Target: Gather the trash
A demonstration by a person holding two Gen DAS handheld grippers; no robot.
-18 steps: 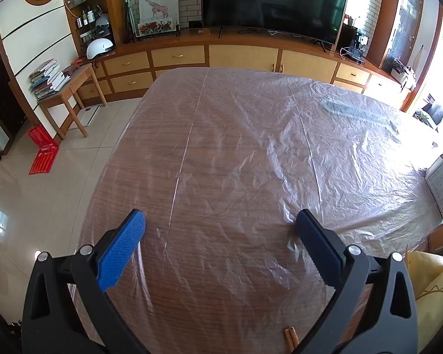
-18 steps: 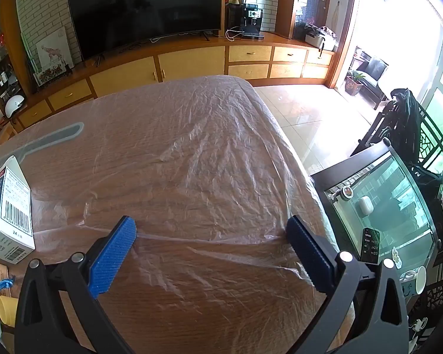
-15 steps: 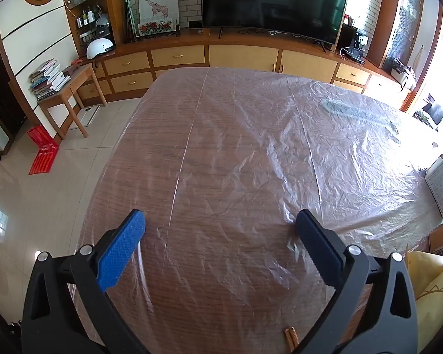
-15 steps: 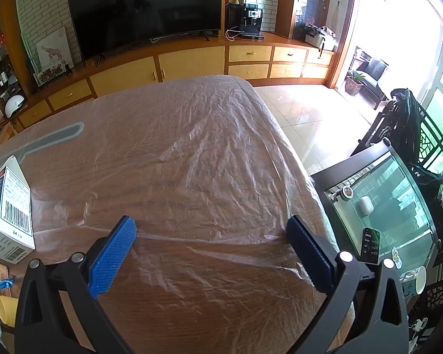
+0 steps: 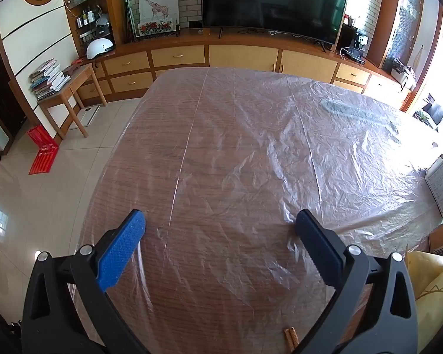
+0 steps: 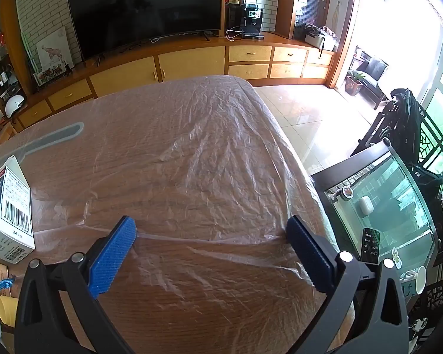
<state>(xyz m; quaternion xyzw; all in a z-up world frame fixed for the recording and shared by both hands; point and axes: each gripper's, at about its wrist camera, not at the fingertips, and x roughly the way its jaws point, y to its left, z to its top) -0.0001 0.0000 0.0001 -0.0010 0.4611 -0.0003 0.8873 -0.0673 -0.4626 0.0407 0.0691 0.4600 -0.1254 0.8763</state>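
Left gripper (image 5: 220, 221) poised level above the table (image 5: 221, 147), jaws spread wide, nothing between the blue pads (image 5: 121, 250). Right gripper (image 6: 211, 231) same: wide apart, holding nothing, over crinkled plastic sheet (image 6: 206, 162). Milk carton (image 6: 10, 212) stands at the right view's left edge, well apart from both grippers.

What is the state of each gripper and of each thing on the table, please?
left gripper: open, holds nothing.
right gripper: open, holds nothing.
milk carton: upright on the table, top closed.
plastic sheet: spread over the table, wrinkled.
television: screen dark.
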